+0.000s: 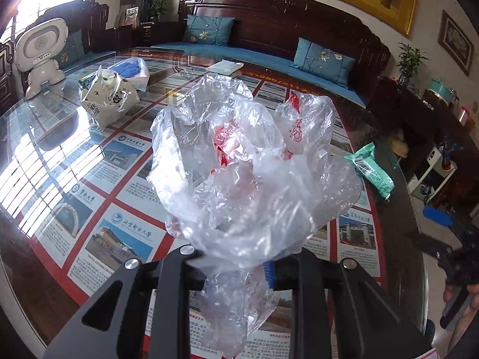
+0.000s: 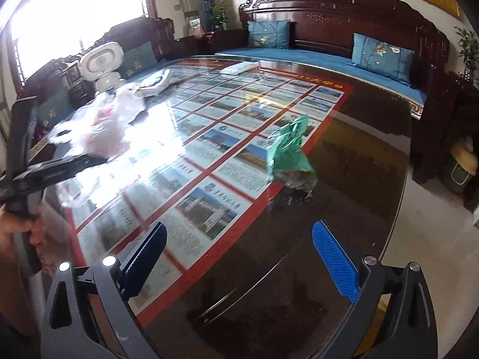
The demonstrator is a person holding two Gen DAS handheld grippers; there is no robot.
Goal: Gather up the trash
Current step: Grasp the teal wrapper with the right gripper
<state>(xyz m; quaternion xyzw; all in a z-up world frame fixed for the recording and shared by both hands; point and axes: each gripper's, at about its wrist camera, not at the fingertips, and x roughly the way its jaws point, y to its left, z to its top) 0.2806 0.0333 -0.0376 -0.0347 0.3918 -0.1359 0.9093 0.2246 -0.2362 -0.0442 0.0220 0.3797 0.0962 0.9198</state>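
Left gripper (image 1: 236, 264) clamps clear plastic bag (image 1: 248, 161), lifted off counter (image 1: 45, 137) as trash holder. Right gripper (image 2: 239, 263) gapes empty, facing green wrapper (image 2: 289, 149), likely next pickup.

- Clear plastic bag (image 1: 245, 161): transparent, with red print.
- Wrapper (image 2: 289, 149): green.
- Counter (image 2: 344, 179): dark glass over a red-bordered grid of pictures.
- Cushions (image 2: 380, 56): teal, floral.
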